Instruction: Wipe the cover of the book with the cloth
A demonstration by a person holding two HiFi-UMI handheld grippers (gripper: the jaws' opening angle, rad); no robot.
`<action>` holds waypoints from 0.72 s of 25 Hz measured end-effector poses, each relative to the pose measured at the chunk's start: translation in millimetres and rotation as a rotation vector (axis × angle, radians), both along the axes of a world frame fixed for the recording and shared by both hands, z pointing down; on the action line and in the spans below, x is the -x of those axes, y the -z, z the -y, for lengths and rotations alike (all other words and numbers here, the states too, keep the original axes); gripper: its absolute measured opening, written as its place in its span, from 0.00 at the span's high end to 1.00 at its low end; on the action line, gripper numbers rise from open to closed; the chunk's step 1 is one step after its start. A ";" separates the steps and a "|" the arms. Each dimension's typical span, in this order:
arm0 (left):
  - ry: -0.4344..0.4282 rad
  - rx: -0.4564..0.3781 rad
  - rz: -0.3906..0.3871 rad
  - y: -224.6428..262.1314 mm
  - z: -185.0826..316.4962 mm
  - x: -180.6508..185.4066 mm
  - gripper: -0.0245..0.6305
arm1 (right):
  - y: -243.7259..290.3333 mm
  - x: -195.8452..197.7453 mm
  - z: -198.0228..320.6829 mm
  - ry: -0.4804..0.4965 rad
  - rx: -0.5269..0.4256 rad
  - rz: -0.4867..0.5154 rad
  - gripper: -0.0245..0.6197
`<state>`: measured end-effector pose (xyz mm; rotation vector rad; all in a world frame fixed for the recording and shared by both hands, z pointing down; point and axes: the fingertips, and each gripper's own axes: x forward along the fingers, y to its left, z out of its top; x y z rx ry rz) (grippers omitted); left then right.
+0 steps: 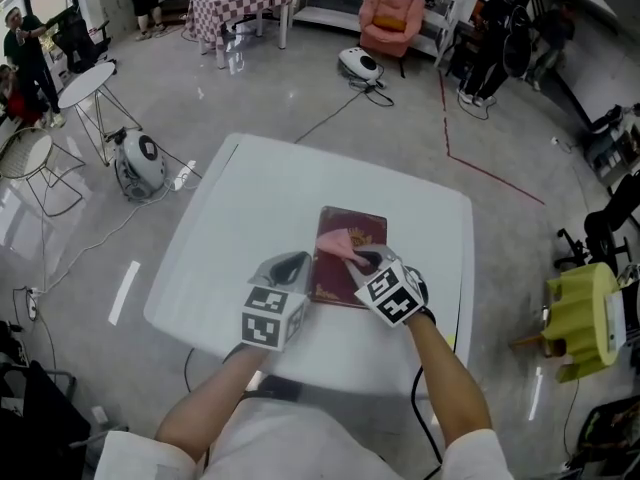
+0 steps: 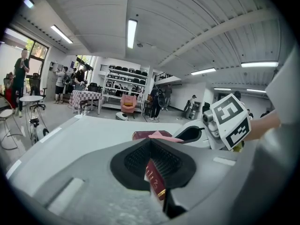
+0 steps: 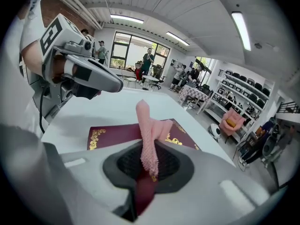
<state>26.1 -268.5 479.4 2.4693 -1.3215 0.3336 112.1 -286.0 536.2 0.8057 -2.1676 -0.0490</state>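
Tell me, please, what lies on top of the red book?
A pink cloth rests on the book, pinched in the right hand-held gripper. The left hand-held gripper clamps one edge of the book. The cover beneath the cloth is hidden.

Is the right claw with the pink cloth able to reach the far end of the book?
Probably yes: the right claw holds the cloth over the book, whose far cover is bare.
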 end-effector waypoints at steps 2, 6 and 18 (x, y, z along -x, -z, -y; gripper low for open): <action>0.002 -0.001 -0.004 4.0 -5.7 0.0 0.95 | 0.7 1.9 -12.7 0.010 -0.001 0.000 0.90; 0.006 -0.011 -0.004 10.5 -11.9 2.8 0.95 | 2.2 6.2 -32.8 0.024 0.001 0.007 0.90; 0.009 -0.019 -0.001 13.5 -33.2 -1.5 0.95 | 2.1 13.8 -96.8 0.088 0.040 0.028 0.90</action>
